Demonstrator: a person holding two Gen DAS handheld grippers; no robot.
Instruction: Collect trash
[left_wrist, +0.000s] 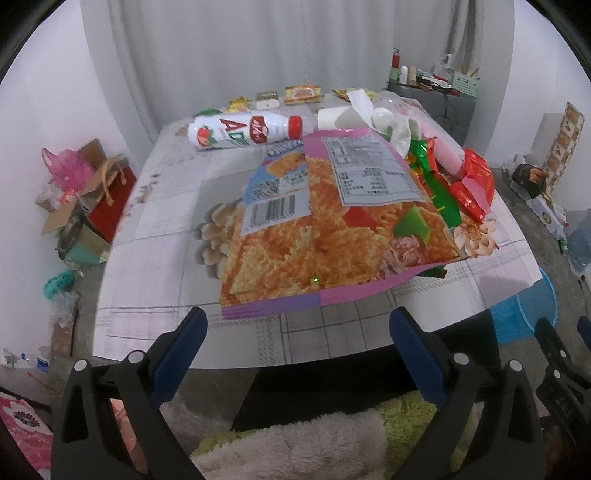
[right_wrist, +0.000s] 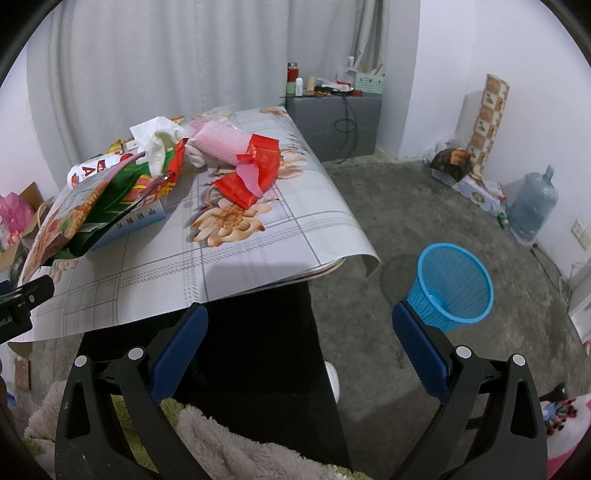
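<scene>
- White curtains back a table (right_wrist: 258, 254) covered with a floral, grid-patterned cloth; we see bare concrete floor (right_wrist: 388, 229) off its right edge.
- Our left hand-held gripper (left_wrist: 297, 325) hovers at the near table edge with jaws spread wide, holding nothing.
- Just ahead of it lies a large snack bag (left_wrist: 325, 229), its purple bottom seam close to the near edge.
- Behind the bag a white drink bottle (left_wrist: 243, 131) with a red cap lies on its side.
- To the right we see crumpled tissue (left_wrist: 391, 125), green wrappers (left_wrist: 428, 166) and a red packet (right_wrist: 255, 173), piled together.
- Our right hand-held gripper (right_wrist: 301, 323) is wide and empty, past the table's right corner.
- A blue mesh wastebasket (right_wrist: 452, 286) stands on the open floor, well apart from the table.
</scene>
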